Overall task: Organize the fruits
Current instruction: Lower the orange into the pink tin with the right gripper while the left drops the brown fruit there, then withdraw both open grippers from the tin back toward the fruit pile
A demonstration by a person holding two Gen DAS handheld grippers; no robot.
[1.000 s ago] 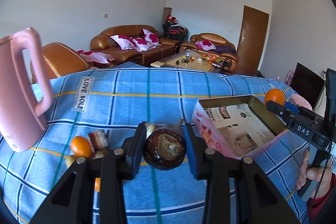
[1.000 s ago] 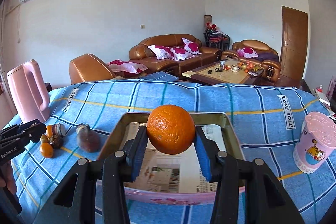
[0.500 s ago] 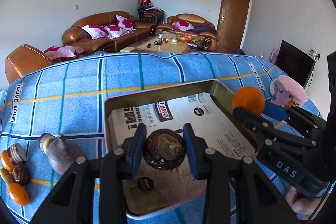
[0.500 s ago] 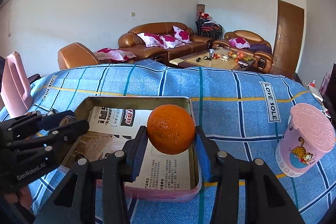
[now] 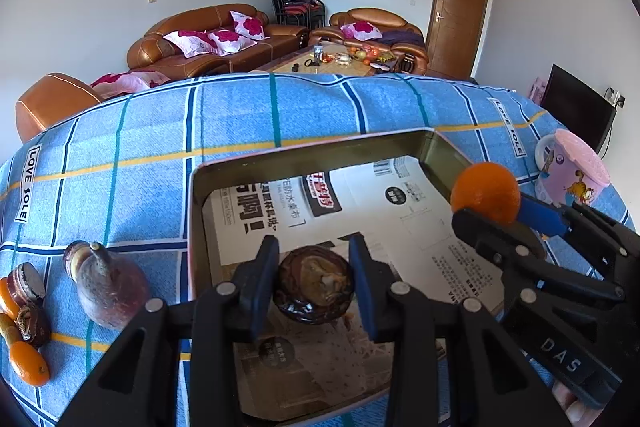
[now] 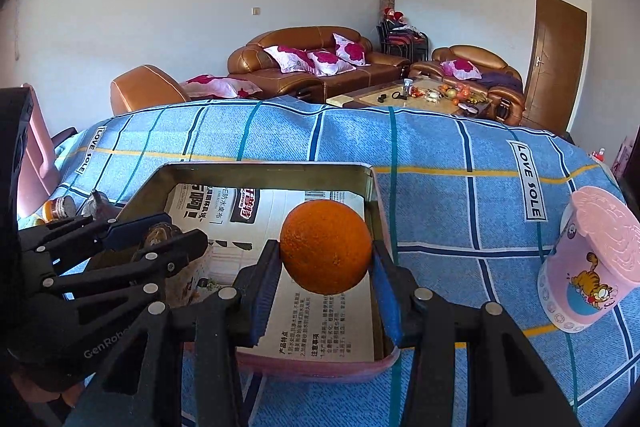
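My left gripper [image 5: 314,287] is shut on a dark brown wrinkled fruit [image 5: 314,289] and holds it over the near left part of a rectangular metal tray [image 5: 304,161] lined with newspaper. My right gripper [image 6: 326,267] is shut on an orange [image 6: 326,253] above the tray's near right side [image 6: 370,187]. The orange also shows in the left wrist view [image 5: 485,191], and the left gripper with its fruit shows in the right wrist view [image 6: 156,233].
A purple-brown pear-shaped fruit [image 5: 108,287] and several small oranges and brown fruits [image 5: 24,323] lie on the blue checked cloth left of the tray. A pink cartoon cup [image 6: 588,263] stands to the right. A pink jug [image 6: 36,155] is at the far left.
Both grippers have moved in over the tray with their fruits and now sit a little lower and closer above the newspaper. The left gripper came from the fruit pile at the left.
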